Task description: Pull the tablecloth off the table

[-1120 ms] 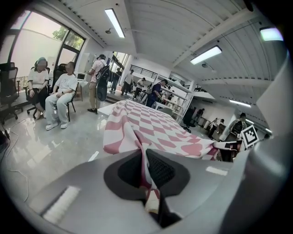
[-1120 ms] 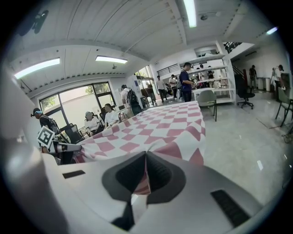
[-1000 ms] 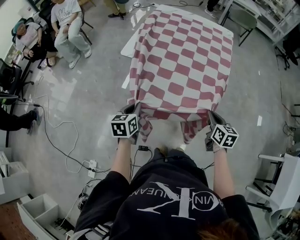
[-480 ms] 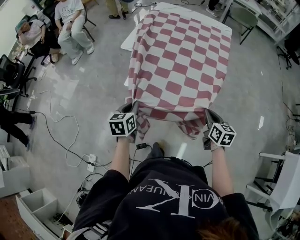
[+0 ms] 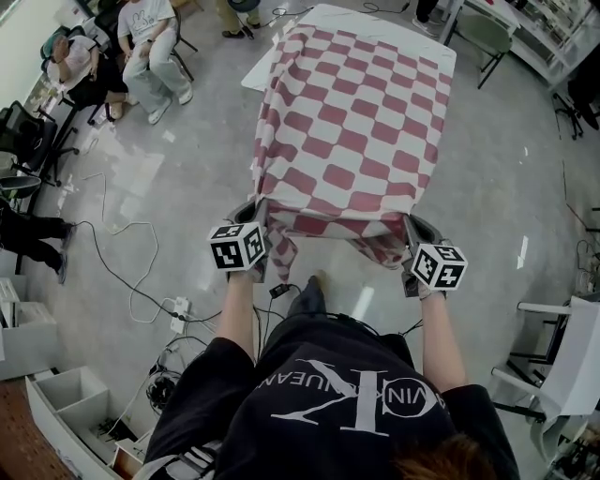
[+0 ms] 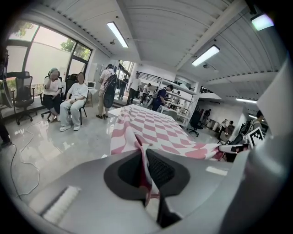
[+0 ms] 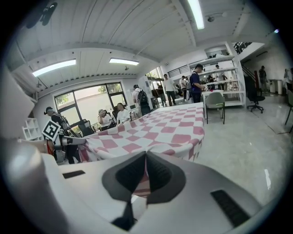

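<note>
A red-and-white checked tablecloth (image 5: 356, 122) lies over the white table (image 5: 370, 17), whose far top shows bare. The cloth's near edge is stretched toward me off the table. My left gripper (image 5: 255, 217) is shut on the near left corner, and the cloth (image 6: 139, 151) runs pinched between its jaws. My right gripper (image 5: 410, 225) is shut on the near right corner, with the cloth (image 7: 151, 132) pressed between its jaws. Loose folds of cloth hang below both grips.
People sit on chairs (image 5: 141, 52) at the far left. Cables (image 5: 122, 272) and a power strip (image 5: 178, 317) lie on the floor at my left. A chair (image 5: 487, 42) stands beyond the table on the right, white furniture (image 5: 562, 366) at right, boxes (image 5: 66, 412) at lower left.
Both grippers have drawn back toward me with the cloth's corners, and more bare tabletop shows at the far end. The jaws stay shut.
</note>
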